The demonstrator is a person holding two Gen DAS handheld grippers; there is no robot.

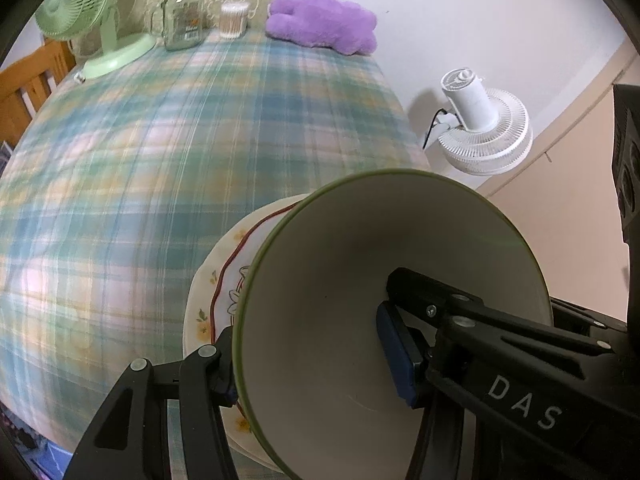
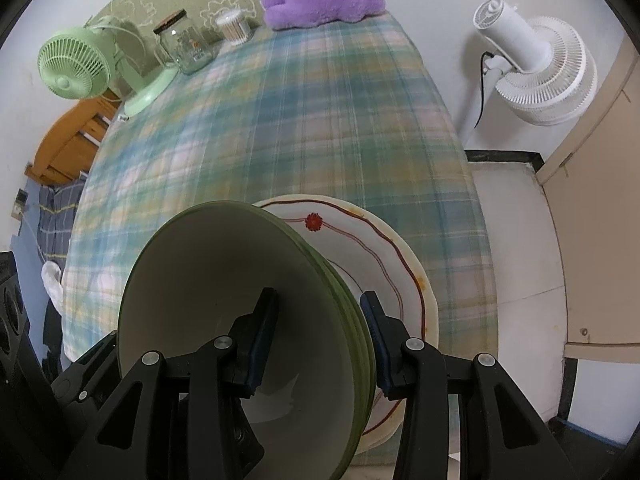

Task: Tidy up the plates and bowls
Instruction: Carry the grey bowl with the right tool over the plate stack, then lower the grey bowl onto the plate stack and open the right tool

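both claws grip the rim of the green-rimmed bowls (image 2: 248, 320): the left claw (image 1: 308, 360) and the right claw (image 2: 320, 344) each clamp the wall, one finger inside. the nested bowls sit over stacked plates (image 2: 384, 248) near the counter (image 2: 280, 120) edge, so stacking looks nearly done; placement remains.

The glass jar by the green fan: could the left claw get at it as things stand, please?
Probably not yet: the left claw is shut on the green-rimmed bowl over the floral plate. The glass jar stands across bare plaid tablecloth, otherwise unobstructed.
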